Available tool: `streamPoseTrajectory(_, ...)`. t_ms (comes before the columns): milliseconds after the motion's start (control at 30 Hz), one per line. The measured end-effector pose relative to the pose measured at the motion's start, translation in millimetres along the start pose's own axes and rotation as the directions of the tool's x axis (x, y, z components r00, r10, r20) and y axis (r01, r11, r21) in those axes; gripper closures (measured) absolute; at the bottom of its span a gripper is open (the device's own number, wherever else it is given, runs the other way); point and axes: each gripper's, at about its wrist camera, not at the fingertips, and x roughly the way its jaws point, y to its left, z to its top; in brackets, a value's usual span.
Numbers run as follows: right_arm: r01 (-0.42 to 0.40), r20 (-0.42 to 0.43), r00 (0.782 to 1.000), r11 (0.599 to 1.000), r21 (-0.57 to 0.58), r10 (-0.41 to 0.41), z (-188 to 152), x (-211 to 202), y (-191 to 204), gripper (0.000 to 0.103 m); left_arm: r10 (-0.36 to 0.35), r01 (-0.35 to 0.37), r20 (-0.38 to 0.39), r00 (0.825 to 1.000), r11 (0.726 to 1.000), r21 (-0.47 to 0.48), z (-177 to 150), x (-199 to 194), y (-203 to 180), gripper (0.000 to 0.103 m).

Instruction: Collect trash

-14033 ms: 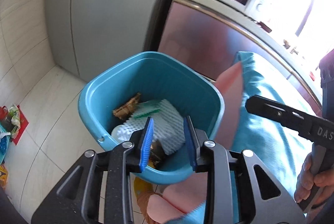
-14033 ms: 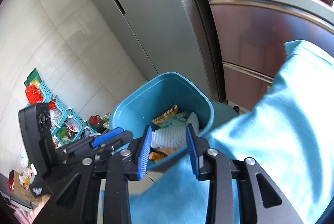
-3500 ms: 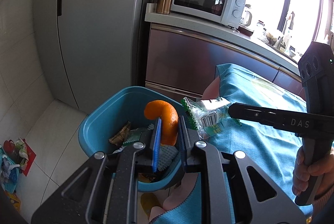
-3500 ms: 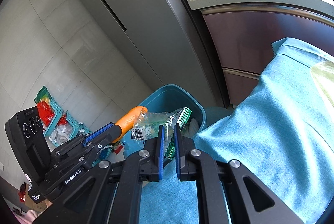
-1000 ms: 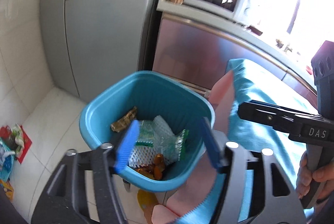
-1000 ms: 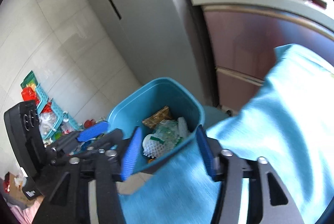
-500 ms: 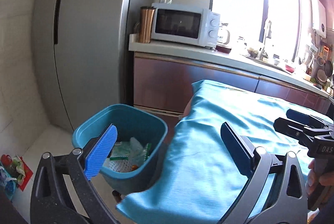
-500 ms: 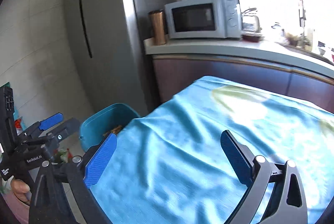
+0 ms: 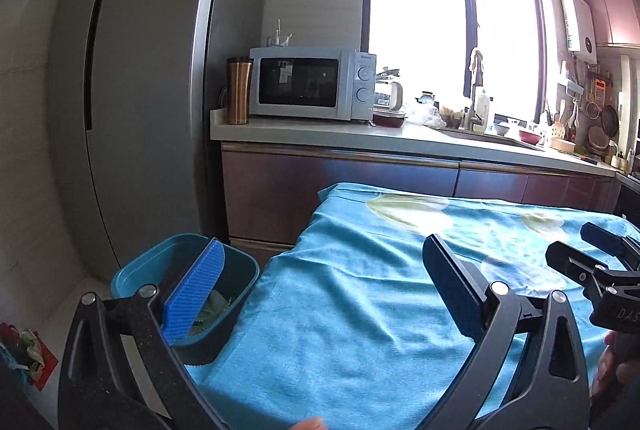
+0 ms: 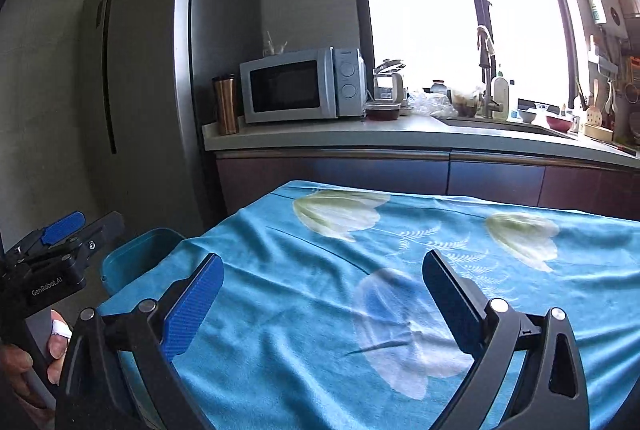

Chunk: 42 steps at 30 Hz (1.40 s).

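Left wrist view: left tool [image 9: 320,290] has its jaws spread fully apart, nothing between them. Blue cloth [image 9: 360,302] covers the tabletop directly ahead of and under the tool. Teal bin [image 9: 132,266] sits low on the tool's left side, partly behind the left finger [image 9: 194,294]; crumpled wrappers [image 9: 210,310] show inside it, so the trash visible here is already in the bin. Right tool [image 9: 596,266] pokes in at the far right edge, level with this one. No loose trash visible on the cloth in this view. Some litter [image 9: 24,346] lies on the floor at the far lower left, well apart from the bin; cannot tell whether it counts.

Right wrist view: right tool [image 10: 320,294] also gapes wide, empty. Cloth with pale flower print fills everything ahead of it. Bin rim [image 10: 136,250] is just visible off the tool's left, half hidden by the cloth's hanging edge. Left tool [image 10: 60,234] sits at the far left, a hand [image 10: 24,362] on its grip.

Risks, as judgement: the cloth is loose and rumpled, so a low sweep by either tool could snag a fold and drag it. The hanging corner sits close over the bin, so a tug could pull it in or cover the opening. The pale print could pass for trash and draw a false grab.
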Motion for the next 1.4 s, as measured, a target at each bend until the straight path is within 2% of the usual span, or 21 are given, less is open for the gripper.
streamPoseTrajectory(333, 0.074, 0.073, 0.995, 0.997, 0.001, -0.074, -3.0, -27.0, -10.6, 0.007, -0.021, 0.02, 0.03, 0.999, 0.999, 0.041, -3.3, -14.6, -24.5, 0.006)
streamPoseTrajectory(1400, 0.127, 0.101, 0.987, 0.992, 0.014, -0.128, -4.5, -52.2, -22.8, 0.007, -0.008, 0.0, 0.092, 0.996, 0.996, 0.09, -8.1, -24.4, -37.7, 0.006)
